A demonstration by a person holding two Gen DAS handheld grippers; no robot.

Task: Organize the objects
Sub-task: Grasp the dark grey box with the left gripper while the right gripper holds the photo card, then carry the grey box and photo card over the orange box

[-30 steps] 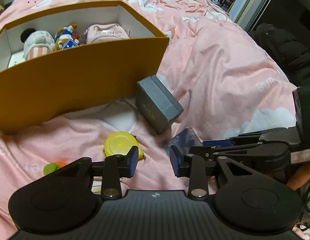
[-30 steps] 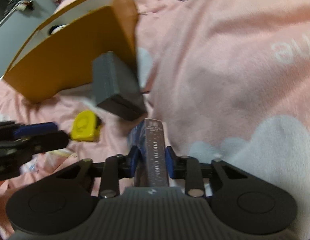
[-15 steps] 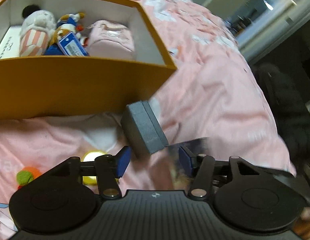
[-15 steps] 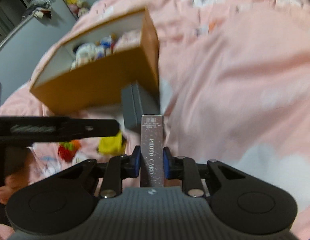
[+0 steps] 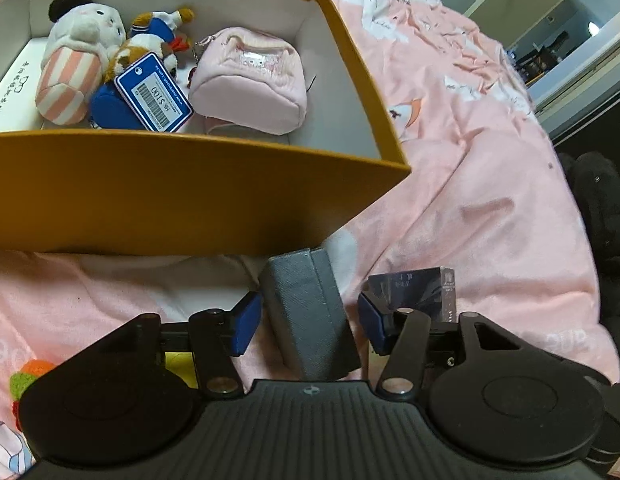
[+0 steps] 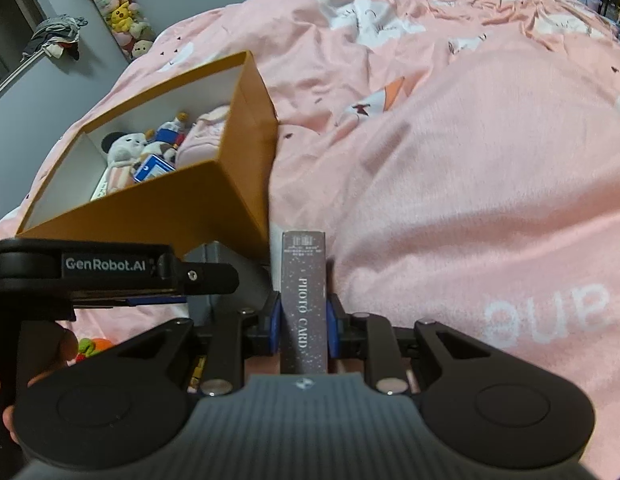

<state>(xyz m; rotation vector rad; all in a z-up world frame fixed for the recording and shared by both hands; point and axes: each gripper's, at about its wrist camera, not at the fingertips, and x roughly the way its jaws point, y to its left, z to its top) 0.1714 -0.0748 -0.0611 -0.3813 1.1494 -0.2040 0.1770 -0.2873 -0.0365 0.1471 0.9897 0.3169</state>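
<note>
A grey box (image 5: 310, 312) stands on the pink bedspread just in front of the orange box (image 5: 190, 184). My left gripper (image 5: 308, 326) straddles the grey box. Its jaws are closing, with a gap still showing on each side of the box. My right gripper (image 6: 302, 328) is shut on a dark, glittery "PHOTO CARD" box (image 6: 304, 300), held upright off the bed. That card box (image 5: 413, 288) also shows just right of the left gripper. The orange box (image 6: 170, 200) holds plush toys (image 5: 78, 60), a pink pouch (image 5: 250, 80) and a blue tag (image 5: 154, 92).
A yellow tape measure (image 5: 178, 364) lies partly hidden under the left gripper, and an orange and green crochet piece (image 5: 30, 376) sits at the lower left. A black jacket (image 5: 605, 208) lies at the bed's right edge. A hand (image 6: 50, 360) holds the left gripper.
My left gripper opened wider and moved forward until the grey box came between its jaws. My right gripper rose off the bed with the card box still in it.
</note>
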